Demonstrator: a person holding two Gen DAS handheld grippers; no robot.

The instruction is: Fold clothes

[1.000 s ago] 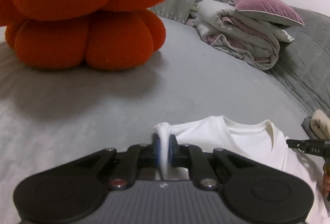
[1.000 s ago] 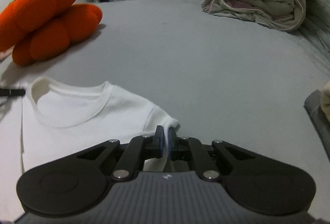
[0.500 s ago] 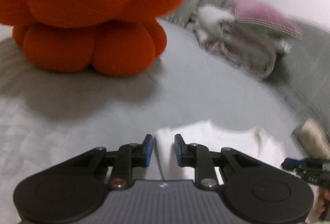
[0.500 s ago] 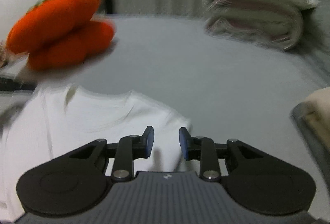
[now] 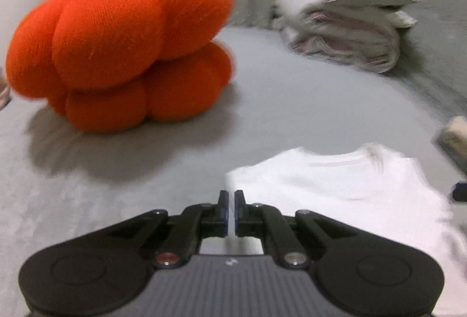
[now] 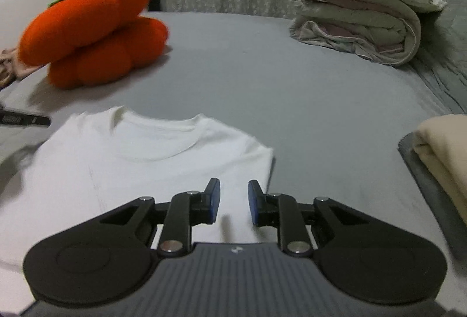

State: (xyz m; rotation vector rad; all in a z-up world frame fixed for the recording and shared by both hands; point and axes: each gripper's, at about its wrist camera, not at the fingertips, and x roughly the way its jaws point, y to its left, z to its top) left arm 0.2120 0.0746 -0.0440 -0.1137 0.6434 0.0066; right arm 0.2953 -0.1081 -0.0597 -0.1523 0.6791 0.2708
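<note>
White T-shirt [image 6: 140,159] lies flat on the grey bed [image 6: 292,101], collar away, sleeves apparently folded in; lengthwise folds seemingly remain. Left gripper [image 5: 229,210] nearly closed at the shirt's left edge, grip uncertain. Right gripper [image 6: 233,206] parted, empty. Beyond: orange pumpkin cushion [image 6: 90,34].

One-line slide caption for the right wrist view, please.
Right tool open above the white T-shirt lying flat on the grey bed, orange plush pumpkin behind.
</note>
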